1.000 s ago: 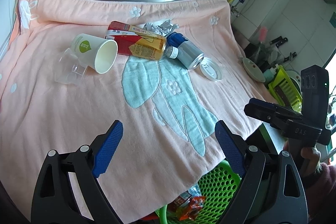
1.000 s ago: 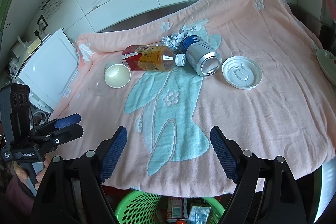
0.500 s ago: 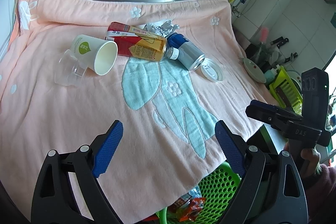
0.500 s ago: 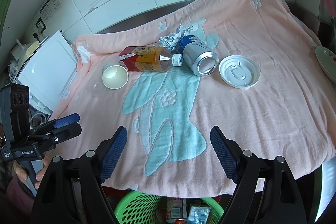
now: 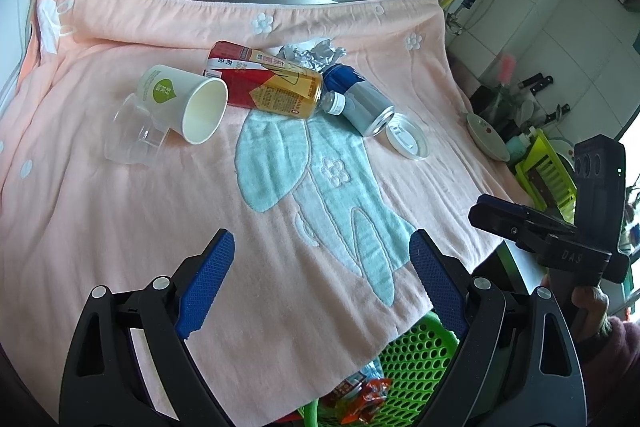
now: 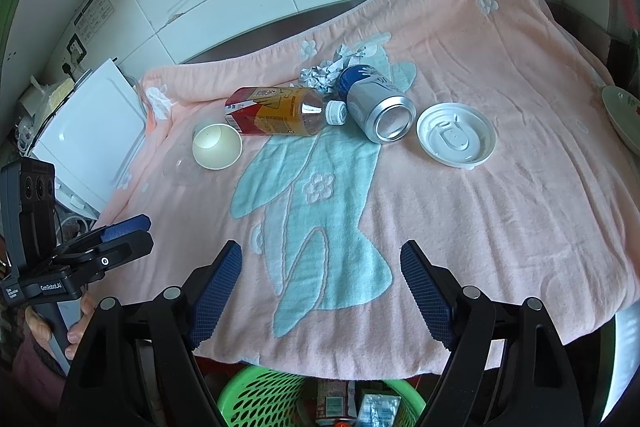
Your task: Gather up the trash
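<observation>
Trash lies on a pink towel (image 5: pixel 100 211) (image 6: pixel 500 227): a paper cup (image 5: pixel 188 103) (image 6: pixel 217 146) on its side, a clear plastic cup (image 5: pixel 134 135), a tea bottle (image 5: pixel 268 87) (image 6: pixel 280 109), crumpled foil (image 5: pixel 312 53) (image 6: pixel 326 73), a drink can (image 5: pixel 362 101) (image 6: pixel 380 105) and a white lid (image 5: pixel 408 137) (image 6: pixel 456 135). My left gripper (image 5: pixel 320 279) is open and empty above the towel's near part. My right gripper (image 6: pixel 320 287) is open and empty, also short of the trash. A green basket (image 5: pixel 412 375) (image 6: pixel 264 395) with wrappers sits below the towel's front edge.
A tiled wall stands behind the towel. A white appliance (image 6: pixel 88 131) is at the left. A plate (image 5: pixel 486 135), knives and a green dish rack (image 5: pixel 548 171) are at the right. Each gripper shows in the other's view, the right one (image 5: pixel 520 223) and the left one (image 6: pixel 116 239).
Both grippers have shifted slightly; the trash appears a little lower and nearer in the views. Nothing was picked up and the jaws stay open.
</observation>
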Available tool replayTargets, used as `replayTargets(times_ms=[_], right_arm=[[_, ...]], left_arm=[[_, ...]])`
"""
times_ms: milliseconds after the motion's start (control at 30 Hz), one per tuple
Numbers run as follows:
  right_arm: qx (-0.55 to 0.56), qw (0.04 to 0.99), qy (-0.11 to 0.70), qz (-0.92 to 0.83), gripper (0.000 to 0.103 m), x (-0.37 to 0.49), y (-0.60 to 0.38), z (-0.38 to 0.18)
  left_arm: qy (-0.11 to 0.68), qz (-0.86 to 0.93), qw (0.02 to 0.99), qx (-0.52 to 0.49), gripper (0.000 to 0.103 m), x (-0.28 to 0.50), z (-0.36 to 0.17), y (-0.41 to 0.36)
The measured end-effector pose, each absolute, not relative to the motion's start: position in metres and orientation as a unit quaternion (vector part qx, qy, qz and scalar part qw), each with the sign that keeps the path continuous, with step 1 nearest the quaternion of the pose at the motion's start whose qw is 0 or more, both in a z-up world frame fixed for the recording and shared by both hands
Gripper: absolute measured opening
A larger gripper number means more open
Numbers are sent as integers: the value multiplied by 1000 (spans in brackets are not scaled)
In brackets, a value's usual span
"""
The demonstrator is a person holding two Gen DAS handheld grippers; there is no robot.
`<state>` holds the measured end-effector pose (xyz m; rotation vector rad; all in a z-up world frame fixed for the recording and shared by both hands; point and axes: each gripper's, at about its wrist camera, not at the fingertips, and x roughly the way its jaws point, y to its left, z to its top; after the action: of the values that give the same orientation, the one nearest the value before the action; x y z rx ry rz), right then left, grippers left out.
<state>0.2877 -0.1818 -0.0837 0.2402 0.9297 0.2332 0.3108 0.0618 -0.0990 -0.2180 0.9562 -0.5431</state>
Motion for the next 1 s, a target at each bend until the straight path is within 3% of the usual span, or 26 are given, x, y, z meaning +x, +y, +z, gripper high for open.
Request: replayTargets(times_ms=[1000], right_arm=[[127, 881, 443, 104, 79, 286, -195, -86]], left_arm=[[460, -248, 847, -99, 88, 316, -100, 56]])
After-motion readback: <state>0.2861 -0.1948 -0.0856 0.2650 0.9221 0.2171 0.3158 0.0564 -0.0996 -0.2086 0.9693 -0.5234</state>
